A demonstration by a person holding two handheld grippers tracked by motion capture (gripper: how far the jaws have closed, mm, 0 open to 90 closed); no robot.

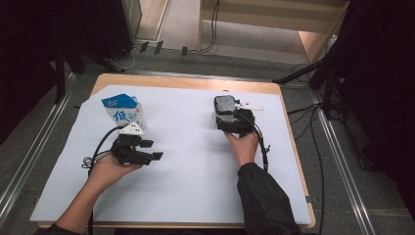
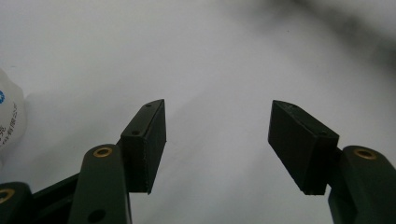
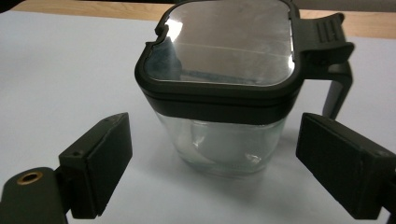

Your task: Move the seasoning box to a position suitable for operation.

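high view: a glass jar (image 1: 224, 108) with a black lid is seen standing upright on the white sheet (image 1: 186, 181) at the far right of the table (image 1: 195, 82), and a blue and white milk carton (image 1: 123, 111) is seen at the far left. the right gripper (image 1: 229, 119) is held just on the near side of the jar; the left gripper (image 1: 149, 149) is held near the carton, just on its near side, pointing to the right.

the step in hand is judged to be the reach for the jar, with no grip made yet. in the right gripper view the jar (image 3: 224, 93) is seen between and just beyond the two pads (image 3: 105, 163), with bare sheet showing on either side of the glass, so nothing is touched. the jaws are spread wide and nothing is pinched. the lid's clip handle (image 3: 329, 37) is seen sticking out on the right of that view.

for the next move, the right gripper would probably need to be eased forward until the pads flank the glass body below the lid, and then closed squarely, since smooth glass may slip.

in the left gripper view the jaws are spread part way over bare sheet, with nothing between the pads (image 2: 147, 144); an edge of the carton (image 2: 9, 123) is seen at the left, apart from them.
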